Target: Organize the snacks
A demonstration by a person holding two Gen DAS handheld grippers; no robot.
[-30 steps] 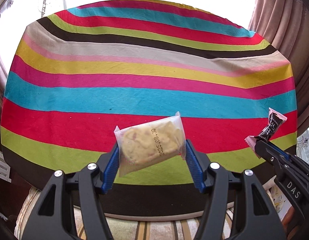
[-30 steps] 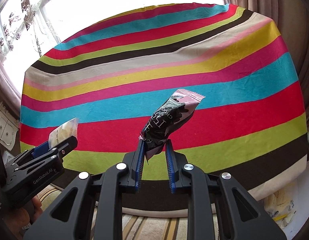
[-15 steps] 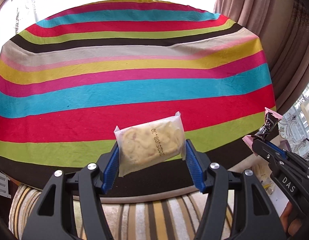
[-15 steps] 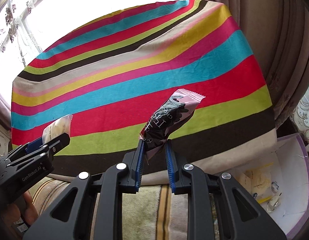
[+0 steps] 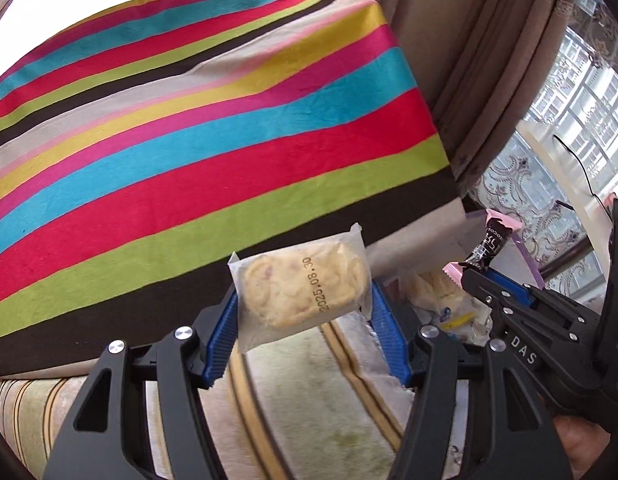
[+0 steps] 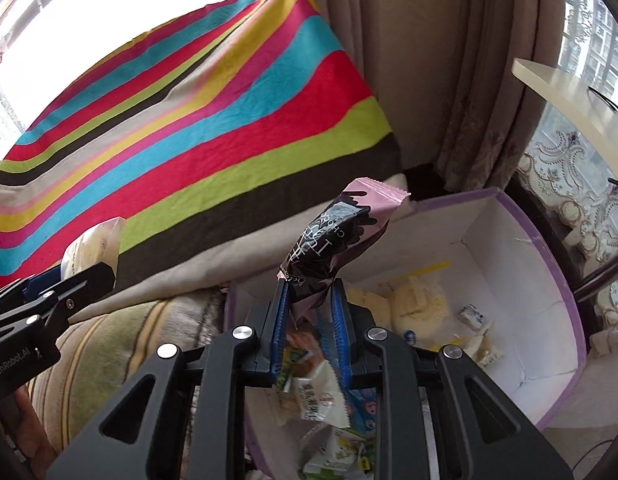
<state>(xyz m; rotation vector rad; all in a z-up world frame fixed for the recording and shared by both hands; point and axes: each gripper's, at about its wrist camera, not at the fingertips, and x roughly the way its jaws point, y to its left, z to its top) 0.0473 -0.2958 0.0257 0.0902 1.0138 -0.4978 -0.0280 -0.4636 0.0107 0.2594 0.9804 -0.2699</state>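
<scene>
The clear plastic packet of pale yellow pastry (image 5: 303, 290), stamped with a date, is pinched by its two side edges between the blue-padded fingers of the left gripper (image 5: 305, 320), held flat and clear of everything, probably so it hangs steady and can drop straight when let go. Beside it, the right gripper (image 6: 309, 322) has its fingers clamped nearly together on the lower end of a slim black-and-pink wrapped chocolate bar (image 6: 335, 236), which stands up and leans away. Both snacks are in the air off the edge of the striped, multicoloured cloth-covered worktop (image 5: 213, 152), above a striped cushion or rug (image 5: 309, 400). The bar already hangs over the white cardboard box with a purple rim (image 6: 549, 264), which holds other wrapped snacks (image 6: 417, 308), so the box looks like the collecting place; the pastry packet is just short of it.
</scene>
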